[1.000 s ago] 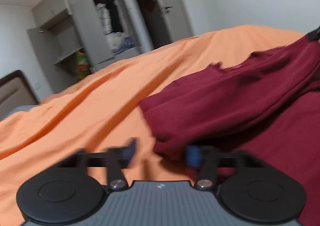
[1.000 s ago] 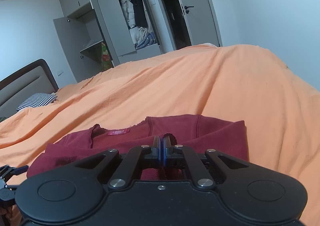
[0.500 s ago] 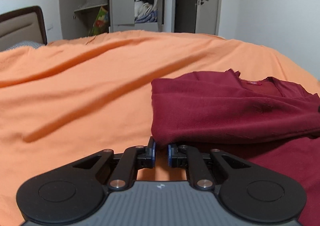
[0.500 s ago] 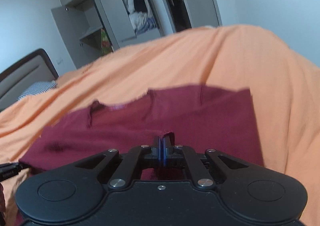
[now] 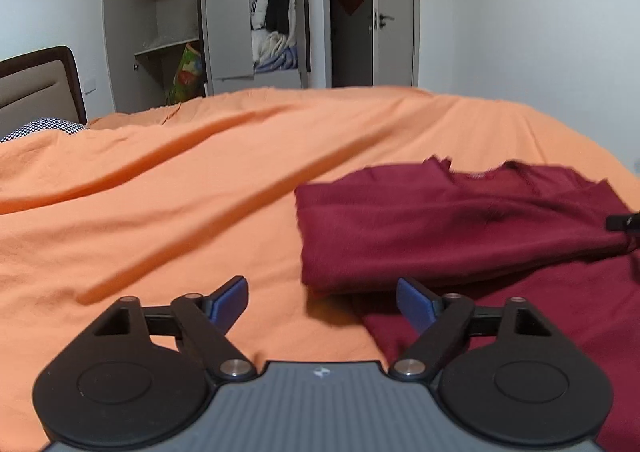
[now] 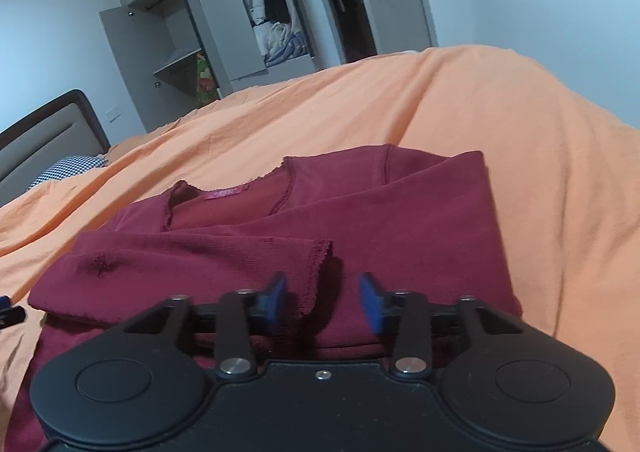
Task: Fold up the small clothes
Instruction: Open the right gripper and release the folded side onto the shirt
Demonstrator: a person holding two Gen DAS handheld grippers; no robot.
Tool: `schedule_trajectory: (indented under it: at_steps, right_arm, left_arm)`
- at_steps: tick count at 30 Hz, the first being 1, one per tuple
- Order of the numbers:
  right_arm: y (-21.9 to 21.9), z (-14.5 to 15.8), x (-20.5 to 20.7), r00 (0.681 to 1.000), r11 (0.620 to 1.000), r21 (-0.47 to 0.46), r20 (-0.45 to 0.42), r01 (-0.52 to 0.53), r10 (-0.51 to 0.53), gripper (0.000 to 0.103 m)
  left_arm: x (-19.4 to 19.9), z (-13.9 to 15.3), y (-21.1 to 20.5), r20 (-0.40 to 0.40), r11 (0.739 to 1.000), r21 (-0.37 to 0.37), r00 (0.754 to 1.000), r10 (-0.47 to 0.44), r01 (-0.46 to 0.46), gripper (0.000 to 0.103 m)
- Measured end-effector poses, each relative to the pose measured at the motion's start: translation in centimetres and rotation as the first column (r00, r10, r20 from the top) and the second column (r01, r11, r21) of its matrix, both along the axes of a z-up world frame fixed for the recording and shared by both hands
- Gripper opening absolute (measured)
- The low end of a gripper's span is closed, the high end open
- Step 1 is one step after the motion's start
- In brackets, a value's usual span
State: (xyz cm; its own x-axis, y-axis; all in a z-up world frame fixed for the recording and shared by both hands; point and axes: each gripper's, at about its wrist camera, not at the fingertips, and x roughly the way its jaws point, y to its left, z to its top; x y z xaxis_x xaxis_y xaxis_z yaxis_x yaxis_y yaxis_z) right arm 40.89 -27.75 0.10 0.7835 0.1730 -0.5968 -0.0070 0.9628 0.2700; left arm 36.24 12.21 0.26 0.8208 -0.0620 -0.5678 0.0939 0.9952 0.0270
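A dark red long-sleeved top (image 6: pixel 360 211) lies on the orange bedspread (image 6: pixel 540 179), both sleeves folded across its chest, a pink label at the neckline. In the left wrist view the same top (image 5: pixel 460 228) lies ahead and to the right. My left gripper (image 5: pixel 322 302) is open, empty, just short of the folded left edge. My right gripper (image 6: pixel 323 302) is open above the frilled sleeve cuff (image 6: pixel 320 272), holding nothing. The other gripper's black tip (image 5: pixel 624 220) shows at the right edge of the left wrist view.
The orange bedspread (image 5: pixel 160 211) stretches wide to the left and far side with long creases. A padded headboard (image 5: pixel 36 91) and checked pillow (image 5: pixel 44 127) are at far left. An open grey wardrobe (image 5: pixel 256 23) and a door (image 5: pixel 394 11) stand beyond the bed.
Both grippers have opened. The right one let go of the sleeve, which now lies across the chest; the left one let go of the folded edge and drew back a little.
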Motion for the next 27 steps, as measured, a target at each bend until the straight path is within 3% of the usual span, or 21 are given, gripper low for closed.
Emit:
schedule_trajectory:
  at_steps: [2, 4, 9, 11, 16, 23, 27]
  right_arm:
    - [0.0, 0.0, 0.0, 1.000, 1.000, -0.008, 0.012, 0.005, -0.005, 0.060]
    - [0.3, -0.1, 0.1, 1.000, 0.999, -0.039, 0.019, 0.007, -0.006, 0.067]
    - [1.9, -0.8, 0.4, 0.999, 0.968, -0.252, 0.034, 0.018, -0.010, 0.073]
    - [2.2, -1.2, 0.4, 0.999, 0.950, -0.311, 0.037, 0.015, -0.004, 0.077]
    - [2.2, -0.7, -0.7, 0.997, 0.922, -0.385, 0.076, 0.039, -0.011, 0.085]
    - [0.9, 0.8, -5.4, 0.991, 0.918, -0.395, 0.130, 0.023, 0.031, 0.101]
    - [0.7, 1.7, -8.9, 0.984, 0.925, -0.380, 0.154, -0.022, 0.087, 0.102]
  left_arm:
    - [0.3, 0.4, -0.2, 0.015, 0.999, -0.035, 0.999, 0.028, -0.028, 0.098]
    - [1.1, 0.4, -0.4, 0.013, 0.996, -0.063, 0.997, 0.072, -0.071, 0.098]
    - [4.3, -1.9, -0.7, -0.120, 0.965, -0.020, 0.959, 0.256, -0.260, 0.095]
    - [4.9, -3.0, -0.5, -0.164, 0.961, -0.026, 0.949, 0.269, -0.276, 0.095]
    - [4.2, -2.7, -0.4, -0.152, 0.955, -0.023, 0.945, 0.290, -0.297, 0.096]
    - [1.7, -0.4, 0.4, -0.119, 0.943, 0.007, 0.936, 0.332, -0.334, 0.098]
    - [-0.9, 1.3, 0.5, -0.080, 0.946, 0.016, 0.943, 0.323, -0.323, 0.102]
